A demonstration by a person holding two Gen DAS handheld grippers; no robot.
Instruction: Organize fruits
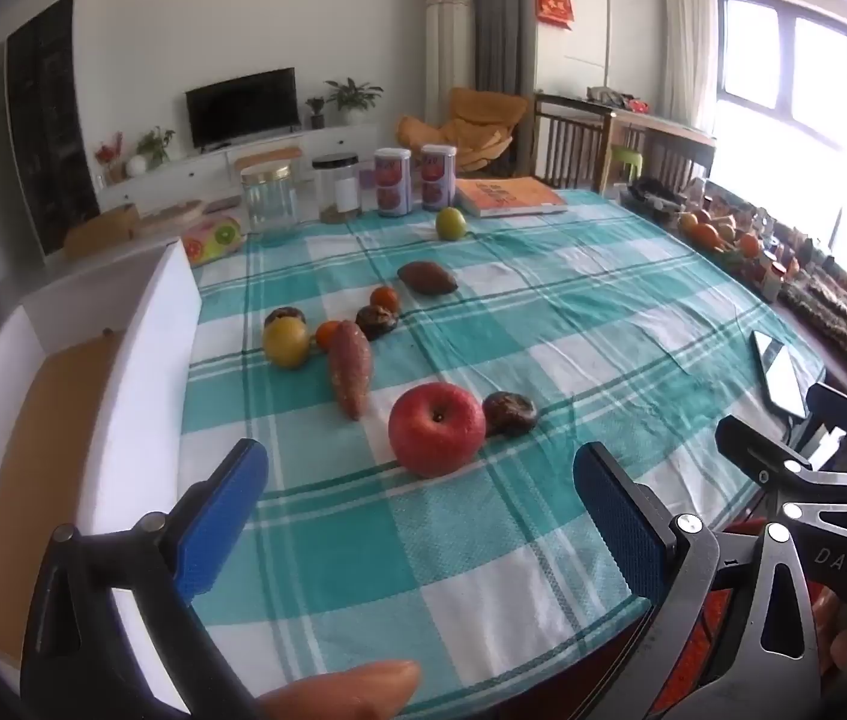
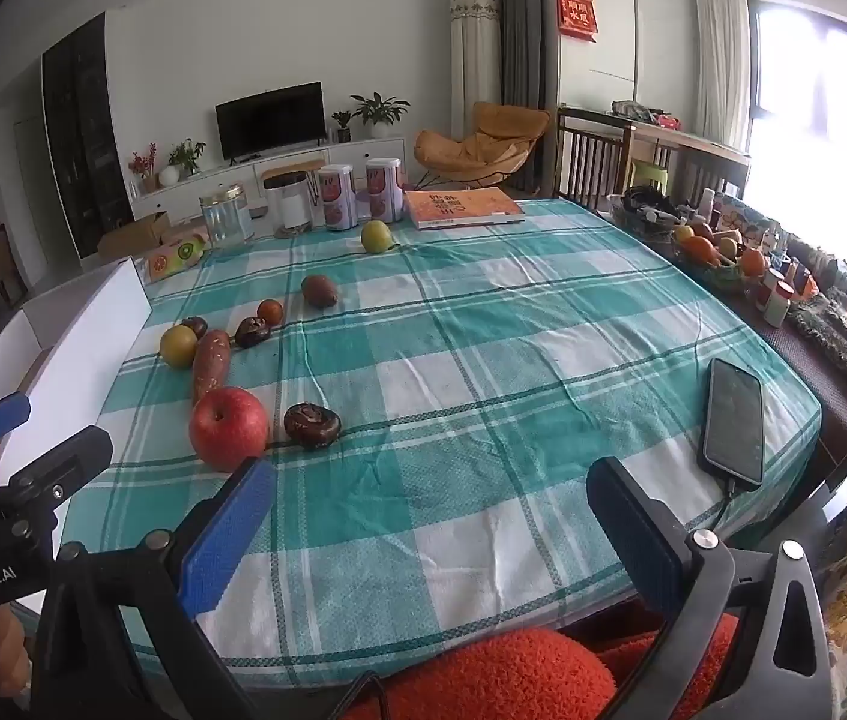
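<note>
Step in hand: by the look of it the sorting has not begun; every fruit seen lies loose on the checked tablecloth [image 1: 543, 330] and neither tool holds anything.
Left gripper [image 1: 417, 498]: hovers low over the near edge of the table, jaws spread wide and empty, aimed straight at the red apple [image 1: 436, 429].
Right gripper [image 2: 429, 516]: also over the near edge, jaws spread and empty, pointing at bare cloth; the apple sits ahead and to its left.
Task's things: the apple is nearest, touching or just beside a dark wrinkled fruit [image 1: 510, 414] on its right. Behind it lies a long sweet potato [image 1: 350, 375], then a yellow round fruit [image 1: 286, 341], two small orange fruits [image 1: 385, 297], more dark fruits and a brown oval one [image 1: 427, 277]. A green-yellow fruit [image 1: 451, 223] sits well apart, near the orange book [image 1: 507, 197].
Likely destination: the white box [image 1: 147, 360] along the left side of the table, open at the top; its inside is only partly seen.
Next move calls for: probably the left gripper going forward and down so the spread jaws straddle the apple's widest part, then closing without nudging the dark fruit beside it.
Other items: a phone [image 2: 734, 420] lies on the cloth at the right, clear of the fruit.
</note>
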